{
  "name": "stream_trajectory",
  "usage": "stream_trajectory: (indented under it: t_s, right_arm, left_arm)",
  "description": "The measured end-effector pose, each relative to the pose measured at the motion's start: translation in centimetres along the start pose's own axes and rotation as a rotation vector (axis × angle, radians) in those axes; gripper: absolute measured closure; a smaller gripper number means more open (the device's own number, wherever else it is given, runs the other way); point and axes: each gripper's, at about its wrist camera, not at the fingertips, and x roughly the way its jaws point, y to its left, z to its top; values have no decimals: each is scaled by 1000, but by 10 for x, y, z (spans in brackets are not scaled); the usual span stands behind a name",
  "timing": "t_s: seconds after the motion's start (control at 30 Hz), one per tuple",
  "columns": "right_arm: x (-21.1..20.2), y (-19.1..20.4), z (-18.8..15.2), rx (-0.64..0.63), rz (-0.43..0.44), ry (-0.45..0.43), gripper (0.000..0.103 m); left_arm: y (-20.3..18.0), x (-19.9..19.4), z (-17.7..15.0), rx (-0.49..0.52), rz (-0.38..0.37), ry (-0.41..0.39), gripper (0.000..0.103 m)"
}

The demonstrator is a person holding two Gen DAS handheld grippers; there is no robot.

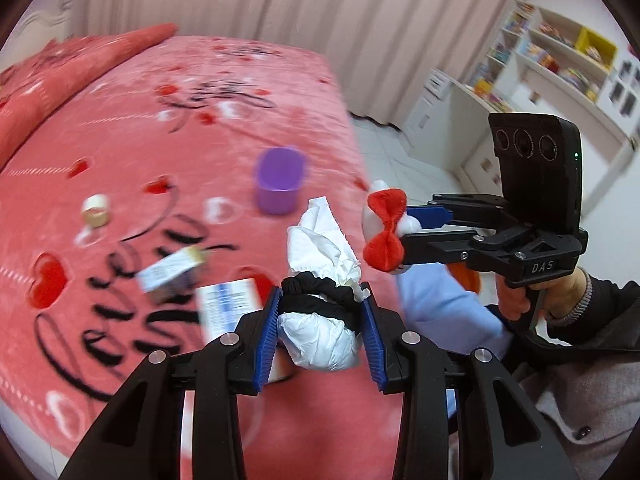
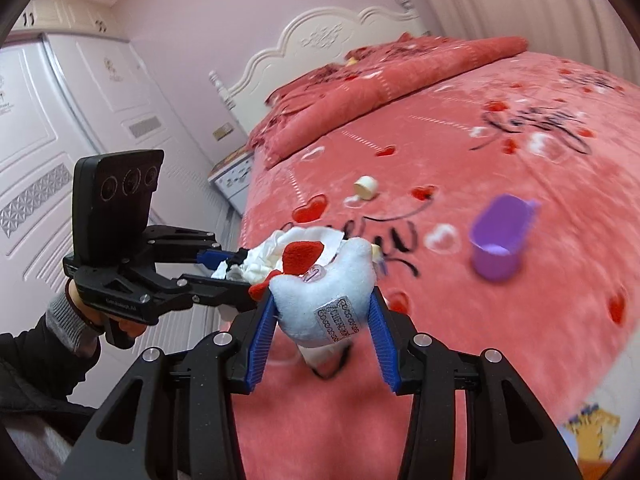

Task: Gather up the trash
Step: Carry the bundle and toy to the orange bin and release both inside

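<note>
Left tool [image 1: 322, 312] grips tissue wad [image 1: 320, 336]; right tool [image 2: 322, 320] grips plush [image 2: 320, 300] beside it.

Left wrist view: mounted just behind left gripper [image 1: 322, 300], close over near edge of pink bedspread [image 1: 120, 140], facing across bed toward curtains [image 1: 280, 4] and bookshelf [image 1: 560, 52] far right. Right gripper [image 1: 394, 226] seen side-on at right, near.

Right wrist view: mounted just behind right gripper [image 2: 320, 308], close over same bedspread [image 2: 500, 280], facing toward headboard [image 2: 320, 36] and wardrobe doors [image 2: 60, 128] far left. Left gripper [image 2: 230, 266] seen side-on at left, near.

Shared: bedspread, purple cup [image 1: 280, 180] [image 2: 500, 236], small white roll [image 1: 95, 209] [image 2: 366, 187], each other's gripper.
</note>
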Motion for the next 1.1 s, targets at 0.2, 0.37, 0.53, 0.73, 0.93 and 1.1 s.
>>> stream_trajectory:
  t_s: [0.2,0.37,0.53,0.73,0.93,1.1]
  right_arm:
    - [-81,-36,-45,97,-107,-84,58]
    - [-151,-70,-82,188,-215,-159,57]
    - [-212,-101,-119,280,-322,-227,57]
    - [-273,-134,-159,379,-436,-290,57]
    - [-322,-165,-201,481,-539,-332,57]
    - [-344,-185,-229,558,-595,-353,56]
  left_arm:
    - [-73,47,26,137,-91,37,64]
    - [-126,90,47,244,-169,78,64]
    - [-181,139,66,345,-258,134,64]
    - [-232,188,81,438,-342,202,64]
    - [-273,233,89,499,-405,258,64]
    - [-299,265,89,526,-444,305,64]
